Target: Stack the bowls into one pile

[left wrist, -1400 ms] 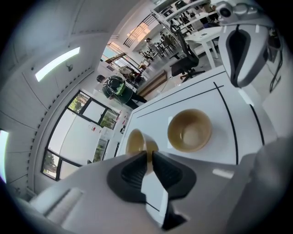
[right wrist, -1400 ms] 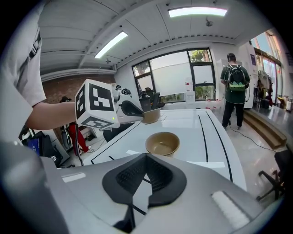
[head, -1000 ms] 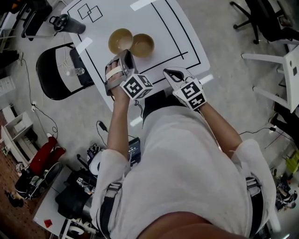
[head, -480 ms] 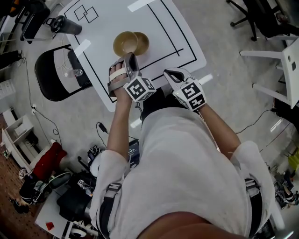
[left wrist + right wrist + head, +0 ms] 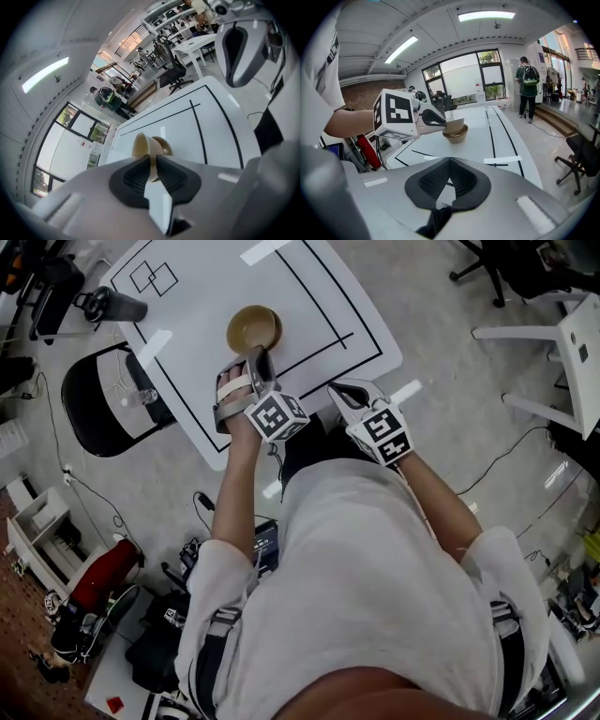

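Two tan bowls stand at the near side of the white table [image 5: 309, 296]. My left gripper [image 5: 262, 358] is shut on the near rim of the upper bowl [image 5: 252, 328], which covers the other bowl from above. In the right gripper view the upper bowl [image 5: 454, 124] sits in the mouth of the lower bowl [image 5: 455, 136]. In the left gripper view the pads [image 5: 165, 174] pinch the bowl's rim [image 5: 142, 146], and the second bowl [image 5: 164, 146] peeks out behind it. My right gripper [image 5: 339, 388] is shut and empty, over the table's near edge, right of the bowls.
Black lines and white tape strips [image 5: 263, 249] mark the table. A black folding chair [image 5: 98, 399] stands at its left, with a dark flask [image 5: 105, 305] on the table's far left corner. Office chairs [image 5: 487, 263] and another white table [image 5: 574, 338] stand to the right. A person with a backpack [image 5: 528, 89] is far off.
The left gripper has carried its bowl to the right, from beside the second bowl to directly over it, so only one bowl shows from above. The right gripper has barely shifted.
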{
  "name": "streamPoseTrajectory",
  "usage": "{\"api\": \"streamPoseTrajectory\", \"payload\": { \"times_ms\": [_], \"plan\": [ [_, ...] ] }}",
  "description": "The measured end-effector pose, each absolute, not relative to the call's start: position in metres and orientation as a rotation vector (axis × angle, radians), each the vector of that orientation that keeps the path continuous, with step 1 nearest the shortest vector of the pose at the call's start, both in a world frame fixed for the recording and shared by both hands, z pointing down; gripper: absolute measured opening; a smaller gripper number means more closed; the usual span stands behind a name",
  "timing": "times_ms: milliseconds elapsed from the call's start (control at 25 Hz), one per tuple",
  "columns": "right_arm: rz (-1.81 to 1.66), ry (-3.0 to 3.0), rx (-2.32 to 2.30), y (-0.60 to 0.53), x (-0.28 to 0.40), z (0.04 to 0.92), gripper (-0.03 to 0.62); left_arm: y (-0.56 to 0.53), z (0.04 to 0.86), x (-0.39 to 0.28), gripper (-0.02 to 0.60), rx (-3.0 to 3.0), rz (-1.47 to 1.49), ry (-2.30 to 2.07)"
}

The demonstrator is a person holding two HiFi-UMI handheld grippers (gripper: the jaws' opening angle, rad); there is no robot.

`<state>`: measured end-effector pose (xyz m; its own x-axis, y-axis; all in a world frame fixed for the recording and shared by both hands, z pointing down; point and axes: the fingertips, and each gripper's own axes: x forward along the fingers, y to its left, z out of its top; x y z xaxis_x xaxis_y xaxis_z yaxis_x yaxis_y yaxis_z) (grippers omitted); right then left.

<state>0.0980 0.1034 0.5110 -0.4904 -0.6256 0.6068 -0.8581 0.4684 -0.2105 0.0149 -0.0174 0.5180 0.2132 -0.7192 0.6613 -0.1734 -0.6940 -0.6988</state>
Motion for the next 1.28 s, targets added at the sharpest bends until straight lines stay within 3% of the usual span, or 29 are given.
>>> {"api": "streamPoseTrajectory", "payload": {
  "times_ms": [1280],
  "plan": [
    [0.746,-2.249,1.222,0.092,0.105,0.525,-0.002,-0.014,0.552,0.028,0.067,-2.104,-1.557,0.745]
  ]
}}
